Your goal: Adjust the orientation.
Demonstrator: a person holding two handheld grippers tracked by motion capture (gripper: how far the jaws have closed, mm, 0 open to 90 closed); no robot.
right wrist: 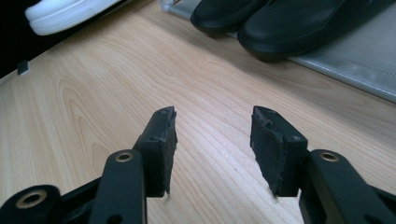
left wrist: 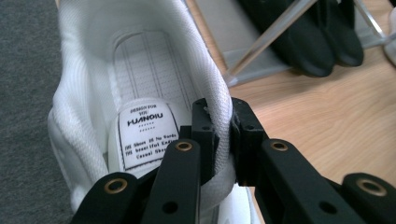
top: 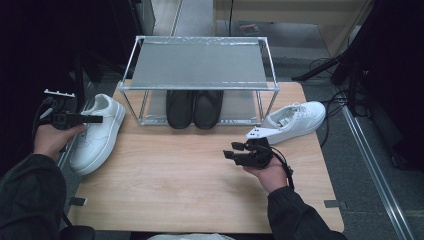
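In the left gripper view the fingers of the left gripper are clamped on the padded collar of a white sneaker, one finger inside the shoe opening and the other outside it, the collar's fabric pinched between the pads. Just beyond the inner finger lies the insole with a printed label (brand lettering and a few lines of small text). From the high view the left gripper reaches over the heel end of this sneaker, which lies at the left edge of the wooden surface, its toe pointing toward the person. The right gripper has its fingers apart with only bare wood between them, hovering just above the surface; nothing touches the pads. Ahead of those fingers, in the right gripper view, a pair of black shoes sits on the lower shelf of a metal-framed rack. In the high view the right gripper rests in the person's hand near the middle of the surface, and just behind it a second white sneaker lies at the rack's right foot (close to the gripper, not touching). The black shoes stand side by side between the two sneakers, well apart from either pair of fingers.
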